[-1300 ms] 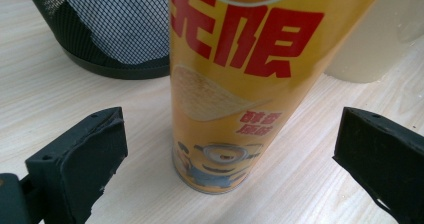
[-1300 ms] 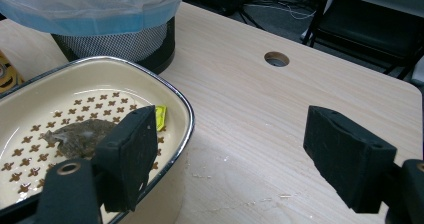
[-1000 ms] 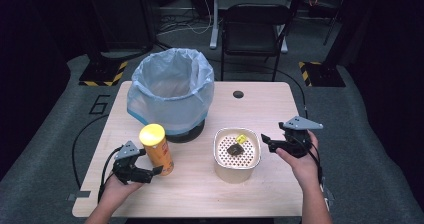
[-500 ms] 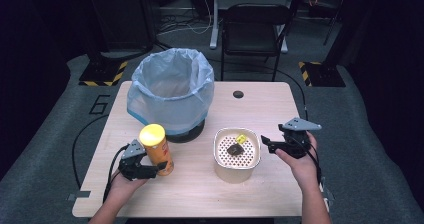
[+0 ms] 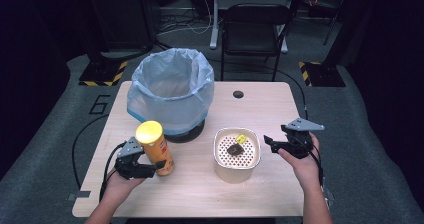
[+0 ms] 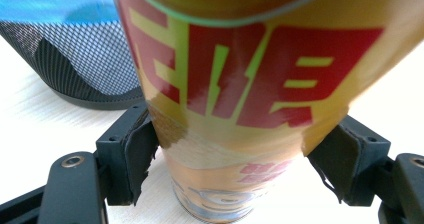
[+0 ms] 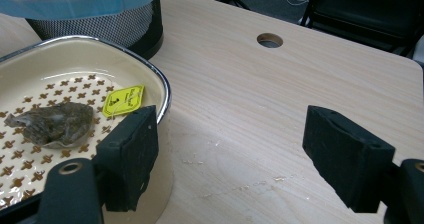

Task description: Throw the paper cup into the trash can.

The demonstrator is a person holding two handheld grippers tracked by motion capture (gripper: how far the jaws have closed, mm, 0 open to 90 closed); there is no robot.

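At upper left of the high view stands your lined bin (image 5: 170, 91). At centre sits the bowl (image 5: 237, 154) holding 1 used tea bag (image 5: 235, 148). At lower left, your left gripper (image 5: 150, 165) has just closed its jaws on the upright chip can (image 5: 155, 148). At right, your right gripper (image 5: 271, 143) is open, holding nothing.

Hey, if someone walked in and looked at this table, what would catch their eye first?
Probably the tall yellow-lidded chip can near the table's front left, clamped in the left hand-held gripper. Behind it stands a mesh bin with a pale blue bag. To the right, a cream dish holds a used tea bag with a yellow tag.
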